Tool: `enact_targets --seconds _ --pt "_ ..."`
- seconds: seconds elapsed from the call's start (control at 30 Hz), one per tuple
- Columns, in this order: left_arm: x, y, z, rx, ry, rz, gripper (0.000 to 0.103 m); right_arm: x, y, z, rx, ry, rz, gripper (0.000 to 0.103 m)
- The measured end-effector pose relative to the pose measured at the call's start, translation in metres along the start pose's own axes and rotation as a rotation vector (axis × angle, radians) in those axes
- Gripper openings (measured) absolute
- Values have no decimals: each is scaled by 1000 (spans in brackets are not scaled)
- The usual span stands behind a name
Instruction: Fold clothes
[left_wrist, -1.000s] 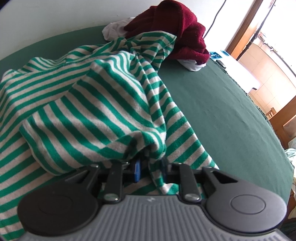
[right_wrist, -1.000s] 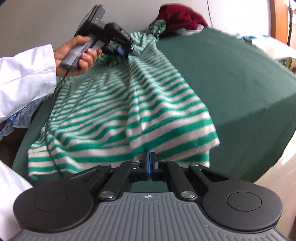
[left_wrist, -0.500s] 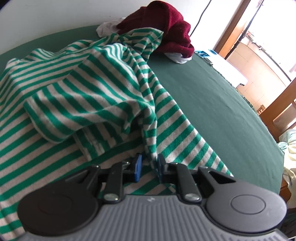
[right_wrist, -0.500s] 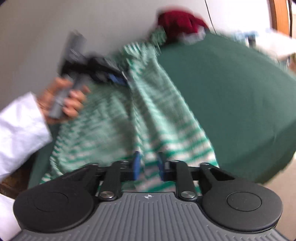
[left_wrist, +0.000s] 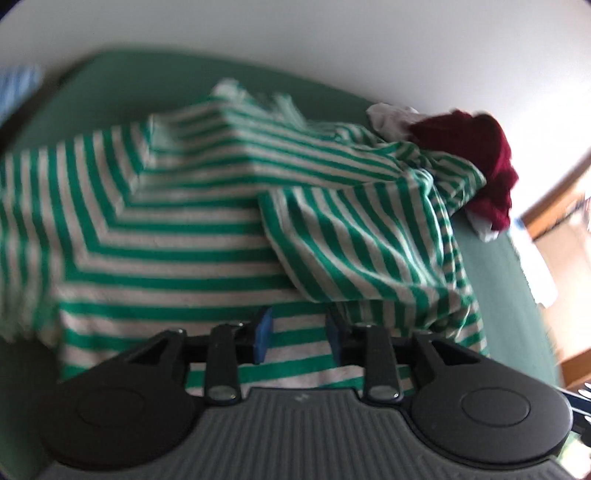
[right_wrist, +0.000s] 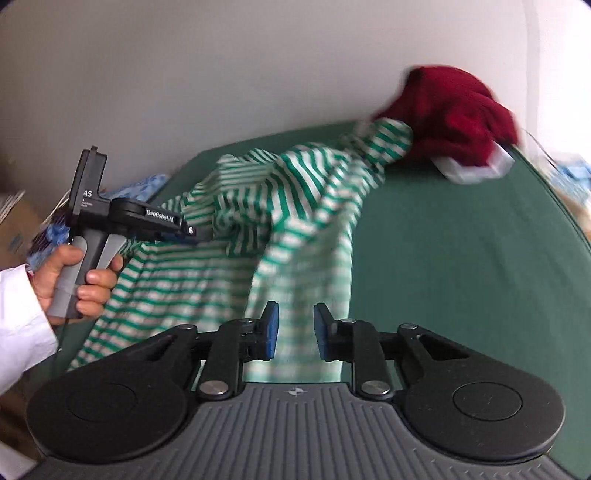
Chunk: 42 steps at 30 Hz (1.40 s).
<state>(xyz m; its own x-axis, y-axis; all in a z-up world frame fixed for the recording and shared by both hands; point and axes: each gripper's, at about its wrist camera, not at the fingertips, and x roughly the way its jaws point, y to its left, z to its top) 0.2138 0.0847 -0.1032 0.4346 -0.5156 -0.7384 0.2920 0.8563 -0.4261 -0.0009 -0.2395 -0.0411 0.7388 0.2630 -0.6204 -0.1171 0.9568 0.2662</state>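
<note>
**Both grippers letting go over a half-made fold**

The striped shirt (left_wrist: 207, 236) lies on the green desk (right_wrist: 461, 266), one flap doubled over its right side and its far end bunched against the red garment (right_wrist: 454, 114). The left gripper (left_wrist: 299, 338) hangs just above the near hem, its fingers (left_wrist: 263, 334) spreading with nothing pinched between them. The right gripper (right_wrist: 294, 332) is likewise opening, its blue fingers (right_wrist: 271, 330) apart and clear of the cloth behind them.

Risks, as I judge them: the loose flap could slide or settle crooked, since its edge runs skew to the stripes beneath. The bunched end by the red garment may drag that garment along on the next pull. A regrasp on several layers at once would spoil the fold.

Hard to read: both views are smeared by motion, so the shirt's edges and its sleeves are unclear. The near hem is hidden under the left gripper's body. In the right view, the left gripper's fingertips are lost against the stripes. The white cloth (left_wrist: 391, 116) under the red garment cannot be identified.
</note>
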Motion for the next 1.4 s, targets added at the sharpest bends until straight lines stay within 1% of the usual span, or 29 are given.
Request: enact_targets --seconds 0.03,0.07,0.1,0.17,0.27,0.3,0.33,0.4,0.43,0.5,0.57,0.6,0.63,0.77,0.8,0.83,0.87,0.9,0.93,0.97,1.0,1.03,1.07,1.17,1.2,1.27,1.37,1.4 --pt "0 -2 0 -24 -15 -9 49 14 -1 14 -40 1 18 23" --pt "1 -5 0 -35 -25 -14 53 31 -3 26 -72 -1 24 25" --pt "2 -11 -2 -36 -36 -6 54 45 -9 41 -107 -1 40 26" --pt "6 -23 -4 -30 -52 7 54 73 -17 74 -160 18 79 29" --pt "12 -30 -4 -34 -75 33 55 110 -14 121 -274 14 157 35" --pt "14 -33 -4 -35 -83 42 56 122 -9 134 -319 9 183 37" --pt "16 -35 -4 -37 -91 50 59 134 -4 144 -349 6 202 39" --pt "13 -39 -8 -32 -89 30 59 158 6 164 -411 0 239 39" --pt "10 -42 -11 -27 -92 20 61 169 12 172 -432 14 272 39" --pt "10 -49 -18 1 -100 27 65 194 28 183 -452 80 373 39" --pt "13 -57 -24 44 -104 54 65 215 43 184 -463 139 440 39" --pt "14 -62 -27 70 -110 71 65 224 51 181 -478 151 446 39" --pt "15 -67 -31 101 -114 79 62 230 59 177 -507 164 445 39" --pt "21 -80 -41 201 -142 132 58 256 84 156 -623 222 423 38" --pt "21 -81 -42 216 -147 137 56 258 86 151 -657 235 413 35" --pt "22 -82 -43 230 -152 141 51 261 89 146 -692 248 404 23" --pt "21 -80 -44 228 -158 137 49 262 90 142 -733 243 386 9" --pt "20 -76 -43 212 -161 133 36 260 91 140 -767 228 372 7" --pt "19 -72 -41 197 -163 130 14 258 90 145 -749 220 383 4" --pt "17 -68 -40 181 -166 127 11 256 88 150 -730 213 395 3" --pt "16 -64 -38 165 -169 124 5 254 87 155 -711 205 406 3" --pt "15 -60 -37 149 -171 120 4 251 85 163 -686 184 413 3" --pt "13 -57 -36 136 -176 124 0 249 83 170 -661 164 419 3" --pt "3 -54 -32 135 -207 174 0 249 83 186 -581 120 439 3" --pt "-1 -52 -32 122 -220 173 0 250 83 190 -558 106 443 3" --pt "-7 -48 -32 99 -225 185 0 255 82 193 -520 102 458 3" --pt "-15 -43 -32 64 -230 204 0 266 83 190 -492 92 453 0" --pt "-14 -42 -34 43 -215 177 0 268 82 190 -481 87 453 0"
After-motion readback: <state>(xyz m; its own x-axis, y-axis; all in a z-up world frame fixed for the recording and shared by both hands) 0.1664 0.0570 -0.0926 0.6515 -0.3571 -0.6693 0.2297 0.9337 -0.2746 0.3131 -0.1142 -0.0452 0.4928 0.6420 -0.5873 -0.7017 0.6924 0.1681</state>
